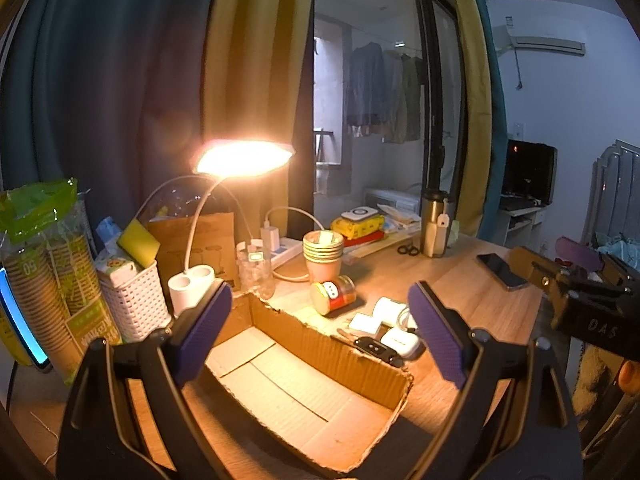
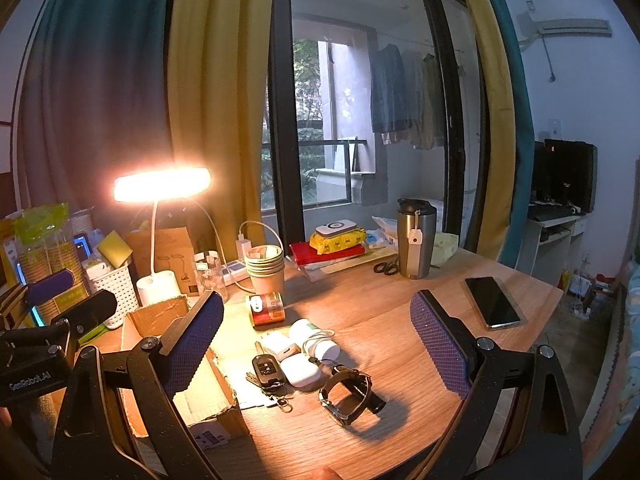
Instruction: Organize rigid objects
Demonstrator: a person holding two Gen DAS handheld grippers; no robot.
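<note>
Status: nothing sorted yet, by the look of it. Box (image 1: 304, 392) sits lower centre of the left view, open top, inside bare cardboard, no items in it.

All the small stuff is on the surface (image 2: 400, 320) just right of the box, clustered centre of the right view:
- can (image 2: 267, 309) on its side, near the cups (image 2: 265, 264)
- white bottle (image 2: 314, 336) lying down
- small white case (image 2: 279, 344) + earbud case (image 2: 301, 372), touching or nearly
- car key (image 2: 267, 372) w/ ring, beside the earbud case
- watch (image 2: 347, 394) nearest the cam, strap curled up

Phone (image 2: 493, 302) is well apart, right side of frame; can't tell if it's part of the job.

Left tongs (image 1: 320, 332): spread wide, holding nothing, hanging over the box. Right tongs (image 2: 318, 350): also spread wide, nothing in them, aimed at the cluster.

Est. progress ~0%. Left to do: everything, approx 6 items into the box. Watch or key look closest to the right tongs for a first pick.
</note>
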